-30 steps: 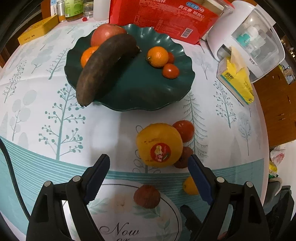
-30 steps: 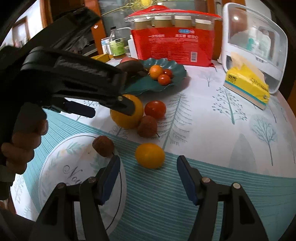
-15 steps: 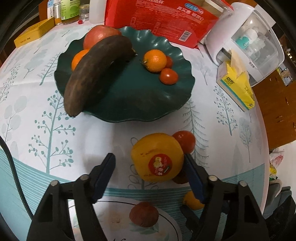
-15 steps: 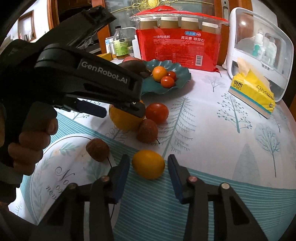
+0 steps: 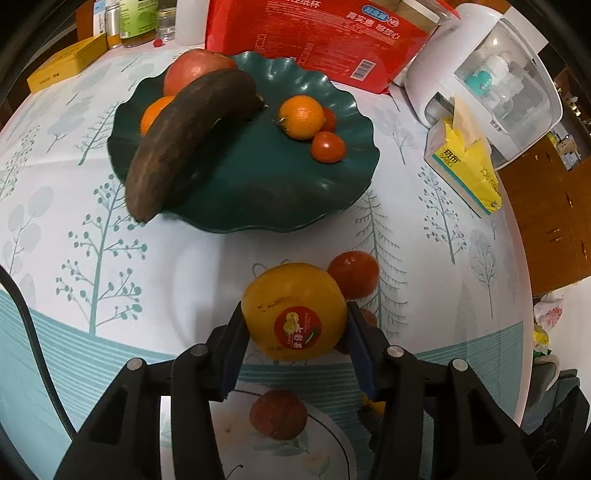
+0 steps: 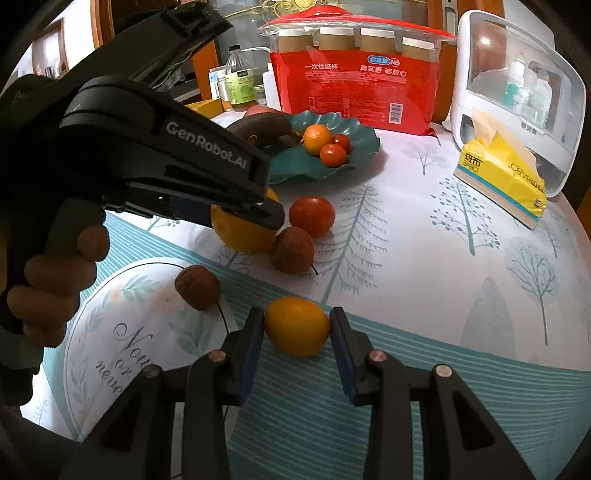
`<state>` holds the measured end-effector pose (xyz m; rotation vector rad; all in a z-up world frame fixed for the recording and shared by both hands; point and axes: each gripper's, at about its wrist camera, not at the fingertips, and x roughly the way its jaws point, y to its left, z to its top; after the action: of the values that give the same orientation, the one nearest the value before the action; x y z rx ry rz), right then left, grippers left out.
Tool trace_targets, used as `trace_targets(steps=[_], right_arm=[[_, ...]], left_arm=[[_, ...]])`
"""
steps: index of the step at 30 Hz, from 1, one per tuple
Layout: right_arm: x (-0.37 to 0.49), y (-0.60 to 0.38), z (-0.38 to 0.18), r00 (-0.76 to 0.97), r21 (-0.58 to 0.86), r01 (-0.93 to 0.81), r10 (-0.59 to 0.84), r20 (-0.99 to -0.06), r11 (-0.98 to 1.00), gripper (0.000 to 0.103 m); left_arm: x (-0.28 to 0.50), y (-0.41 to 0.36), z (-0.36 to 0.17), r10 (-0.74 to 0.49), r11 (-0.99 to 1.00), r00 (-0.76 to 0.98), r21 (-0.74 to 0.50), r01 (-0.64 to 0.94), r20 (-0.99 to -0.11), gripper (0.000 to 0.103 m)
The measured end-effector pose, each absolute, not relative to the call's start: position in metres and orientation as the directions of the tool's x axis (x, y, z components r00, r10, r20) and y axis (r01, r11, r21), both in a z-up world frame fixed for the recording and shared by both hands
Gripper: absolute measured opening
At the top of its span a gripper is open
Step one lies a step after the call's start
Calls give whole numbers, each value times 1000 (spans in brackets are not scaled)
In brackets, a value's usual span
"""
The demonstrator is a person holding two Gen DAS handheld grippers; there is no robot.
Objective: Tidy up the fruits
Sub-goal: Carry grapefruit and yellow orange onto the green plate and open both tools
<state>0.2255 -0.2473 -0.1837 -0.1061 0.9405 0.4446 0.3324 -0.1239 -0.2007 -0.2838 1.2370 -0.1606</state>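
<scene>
A large yellow orange with a red sticker (image 5: 291,295) lies on the tablecloth in front of the dark green plate (image 5: 258,206). My left gripper (image 5: 294,310) has it between its jaws, which are closing, and both pads touch its sides. My right gripper (image 6: 296,317) is shut on a small yellow fruit (image 6: 296,330) that rests on the cloth. A red tomato (image 6: 311,216) and two brown lychee-like fruits (image 6: 293,249) (image 6: 197,286) lie nearby. On the plate are a blackened banana (image 5: 184,144), an apple (image 5: 195,66), small oranges (image 5: 301,116) and tomatoes (image 5: 327,147).
Behind the plate stands a red package (image 5: 314,33). A white box (image 5: 491,74) and a yellow tissue pack (image 5: 465,166) sit at the right. A yellow carton (image 5: 66,66) and bottles (image 5: 136,18) are at the back left. The table edge curves down the right.
Both grippers have closed: the left one moved forward and came in around the large yellow orange, and the right one shut on the small yellow fruit.
</scene>
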Motion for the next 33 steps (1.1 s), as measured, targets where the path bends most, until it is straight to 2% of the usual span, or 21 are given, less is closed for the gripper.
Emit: trace_targets(steps=[18,26,33], right_arm=[[214,-226,-149,564,38,-391,272,-780,920,37],[234,-208,-131,631,7,-325,223,-743,946,37],[264,-197,-119,685,-9,-271,186,-704,963,37]], left_arm=[[308,-52,-143,-244,954,421,-293,-56,-874,48],[325,-17,-104,-205,971,479,-238,-9,-854,48],[348,-16,-85,-220,974,497,-218,63,-840,48]])
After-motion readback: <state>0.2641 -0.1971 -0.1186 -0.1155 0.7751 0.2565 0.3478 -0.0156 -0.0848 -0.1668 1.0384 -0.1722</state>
